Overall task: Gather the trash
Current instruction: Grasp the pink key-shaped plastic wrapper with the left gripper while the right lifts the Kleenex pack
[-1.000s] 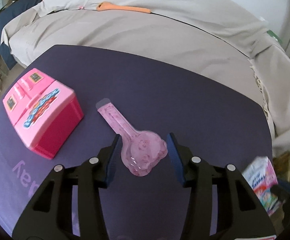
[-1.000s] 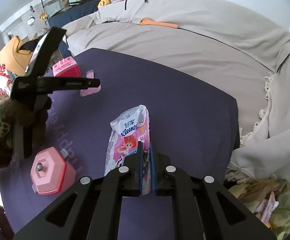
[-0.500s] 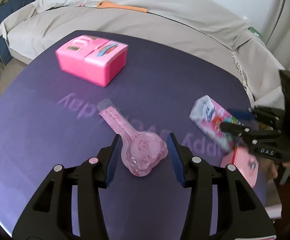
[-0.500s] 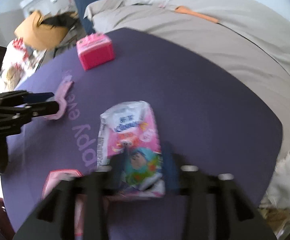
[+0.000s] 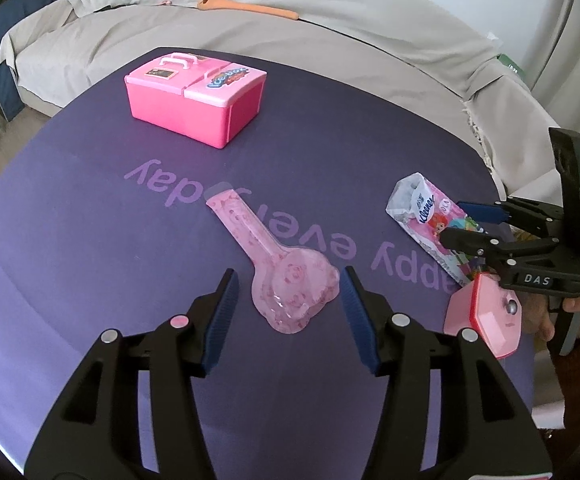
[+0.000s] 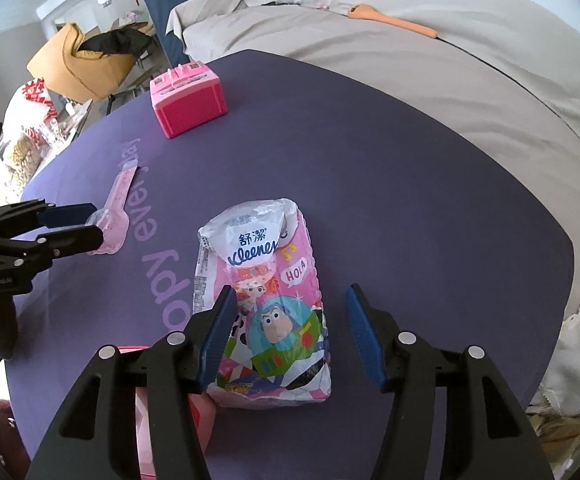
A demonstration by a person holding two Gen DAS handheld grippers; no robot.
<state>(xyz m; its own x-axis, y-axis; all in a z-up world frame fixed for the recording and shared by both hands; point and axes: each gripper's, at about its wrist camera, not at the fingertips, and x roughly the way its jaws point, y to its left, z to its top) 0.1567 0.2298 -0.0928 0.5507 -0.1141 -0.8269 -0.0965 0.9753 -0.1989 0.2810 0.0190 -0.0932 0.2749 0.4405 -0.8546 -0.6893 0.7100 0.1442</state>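
— What has changed in the last second?

— The right gripper (image 6: 288,334) was clamped on the Kleenex tissue pack (image 6: 268,312) a second ago, holding it up off the desk (image 6: 410,200). Now its fingers (image 6: 218,334) are spread wide and the pack lies flat at lower centre of the right view. One finger is just beside the pack's left edge, the other well apart on the right.

— So the pack is let go?

— It looks so — nothing is gripping it. It rests on the purple desk, with the pink hexagonal lidded pot (image 5: 486,314) just beside its near end, at the right edge of the left view.

— And the left side?

— The left gripper (image 5: 286,314) has its fingers open as before, straddling the round end of the pink plastic blister shell (image 5: 278,268), which lies flat in the centre of the left view, its long neck pointing toward the upper left. The view has swung round: the pink toy box (image 5: 196,96) sits now at upper left, further off.

— What does it mean for collecting the trash?

— I judge that neither piece is in hand at present. The shell is lined up between the left fingers, so closing on it seems the nearest step; the pack would need a fresh grasp. What looks like a trash heap shows at the lower right corner of the right view, off the desk.
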